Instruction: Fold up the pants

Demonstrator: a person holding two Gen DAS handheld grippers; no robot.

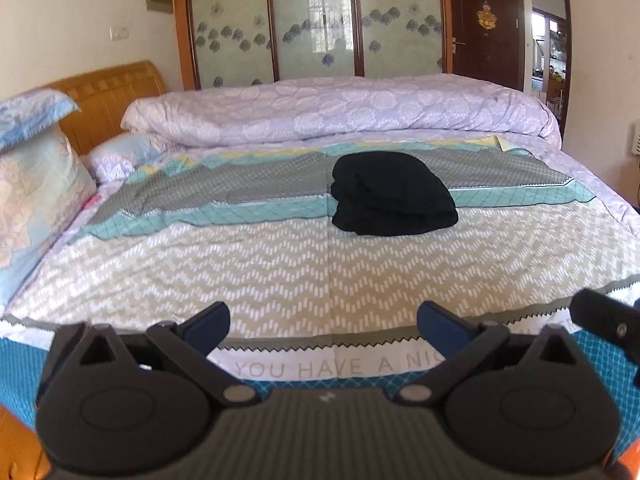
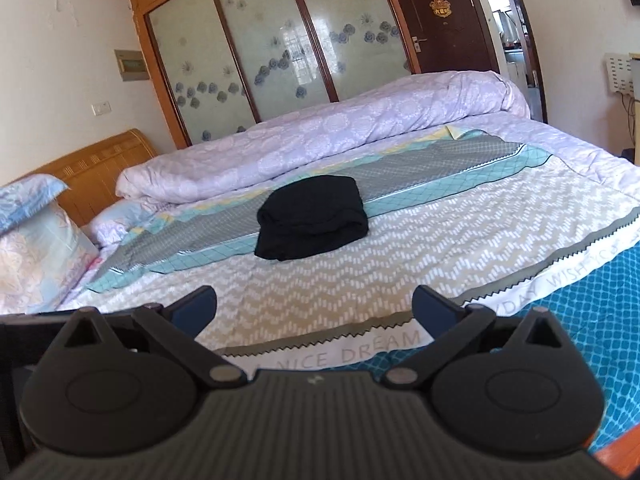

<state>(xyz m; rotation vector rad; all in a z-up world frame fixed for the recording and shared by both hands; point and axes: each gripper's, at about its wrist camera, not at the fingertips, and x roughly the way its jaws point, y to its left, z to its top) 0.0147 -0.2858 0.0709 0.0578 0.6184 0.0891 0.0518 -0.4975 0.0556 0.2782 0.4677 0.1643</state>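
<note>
the left gripper (image 1: 324,326) hangs over the near edge of the bed, its two blue-tipped fingers (image 1: 212,320) spread wide with nothing between them. the right gripper (image 2: 314,306) sits in the same pose just beside it, jaws parted and empty; a black piece of it shows at the right edge of the left wrist view. both are well apart from the pants.

under the fingertips runs the zigzag border of the patterned bedspread (image 1: 280,264), with a white strip of printed lettering (image 2: 352,352) and then a teal diamond-print band falling over the bed's edge. between the grippers and the garment lies a broad stretch of flat chevron-patterned cloth.

the black pants (image 1: 390,196) lie as a compact folded bundle near the middle of the bed, across the teal and grey stripes, in stacked layers with a rounded far side. in the right wrist view the pants (image 2: 314,218) sit ahead and slightly left of centre.

just behind the bundle a rolled lilac quilt (image 1: 340,108) runs the width of the bed, near the pants, though contact cannot be told. pillows (image 1: 36,184) stand at the left against a wooden headboard (image 1: 108,96). beyond the quilt are wardrobe sliding doors (image 2: 280,52) with flower prints, and a dark wooden door (image 2: 444,12) to the right.
</note>
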